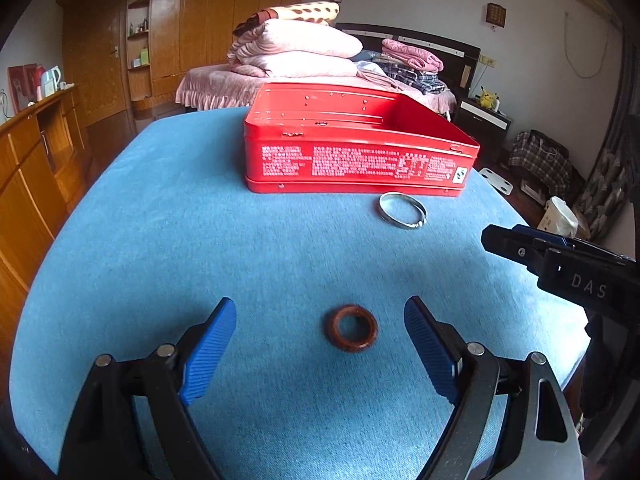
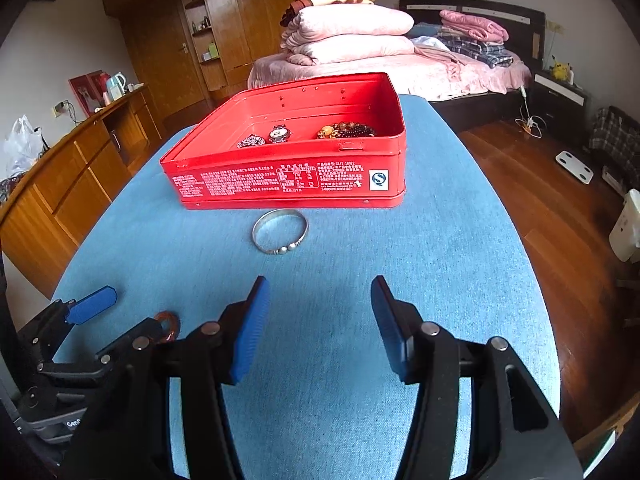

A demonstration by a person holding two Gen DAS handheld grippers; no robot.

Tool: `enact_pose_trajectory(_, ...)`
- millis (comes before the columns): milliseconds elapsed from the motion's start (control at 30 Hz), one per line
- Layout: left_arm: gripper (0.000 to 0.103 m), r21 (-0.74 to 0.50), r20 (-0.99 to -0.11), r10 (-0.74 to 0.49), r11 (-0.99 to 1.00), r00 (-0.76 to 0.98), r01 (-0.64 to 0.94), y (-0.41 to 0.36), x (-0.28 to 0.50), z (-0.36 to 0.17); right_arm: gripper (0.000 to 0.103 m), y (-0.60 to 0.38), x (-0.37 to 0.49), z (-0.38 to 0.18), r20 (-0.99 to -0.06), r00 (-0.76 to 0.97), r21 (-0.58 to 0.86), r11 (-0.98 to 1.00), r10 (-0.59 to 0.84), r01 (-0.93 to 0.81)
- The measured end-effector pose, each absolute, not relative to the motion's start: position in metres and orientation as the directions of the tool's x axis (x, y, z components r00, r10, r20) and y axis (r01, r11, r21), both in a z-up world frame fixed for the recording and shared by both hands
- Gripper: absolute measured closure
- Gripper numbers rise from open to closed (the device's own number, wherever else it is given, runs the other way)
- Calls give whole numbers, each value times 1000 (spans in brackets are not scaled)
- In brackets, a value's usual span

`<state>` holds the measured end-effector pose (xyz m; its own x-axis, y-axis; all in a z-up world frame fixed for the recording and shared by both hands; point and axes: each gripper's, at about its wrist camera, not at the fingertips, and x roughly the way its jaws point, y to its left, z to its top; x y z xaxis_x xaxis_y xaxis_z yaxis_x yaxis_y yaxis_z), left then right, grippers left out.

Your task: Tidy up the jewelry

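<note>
A brown-red ring-shaped bangle (image 1: pixel 351 329) lies flat on the blue cloth between the open fingers of my left gripper (image 1: pixel 320 340); part of it shows in the right wrist view (image 2: pixel 170 326). A silver bracelet (image 1: pixel 402 210) (image 2: pixel 280 231) lies in front of an open red tin box (image 1: pixel 360 152) (image 2: pixel 296 160). The box holds a watch (image 2: pixel 279 133), a dark beaded piece (image 2: pixel 251 141) and a brown bead bracelet (image 2: pixel 348 130). My right gripper (image 2: pixel 320 316) is open and empty, a little short of the silver bracelet. It shows at the right in the left wrist view (image 1: pixel 520 248).
The blue-covered table (image 1: pixel 160 240) drops off at its left, right and far edges. A wooden sideboard (image 2: pixel 80 176) stands to the left. A bed with folded pink quilts (image 2: pixel 352 36) is behind. Wood floor with a white scale (image 2: pixel 574 167) lies to the right.
</note>
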<state>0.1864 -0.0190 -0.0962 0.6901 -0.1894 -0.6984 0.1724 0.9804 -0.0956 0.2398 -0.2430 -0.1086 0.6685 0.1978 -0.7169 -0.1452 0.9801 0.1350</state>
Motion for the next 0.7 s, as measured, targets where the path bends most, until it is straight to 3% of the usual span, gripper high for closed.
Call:
enact_pose_trajectory(267, 20, -96, -712, -194, 979, 675, 181, -25, 182, -108, 52, -244, 230, -112, -720, 665, 139, 980, 201, -145)
enact_pose_trajectory(467, 42, -88, -715, -200, 976, 670, 198, -30, 180, -112, 52, -245, 229, -113, -718, 666, 145, 979, 204, -143)
enact_pose_trajectory(600, 69, -81, -710, -197, 977, 676, 200, -31, 180, -111, 52, -245, 228, -115, -719, 664, 148, 979, 204, -140)
enact_pose_trajectory(700, 74, -90, -708, -211, 974, 674, 210, -31, 180, -111, 52, -244, 229, -116, -722, 661, 150, 979, 205, -140)
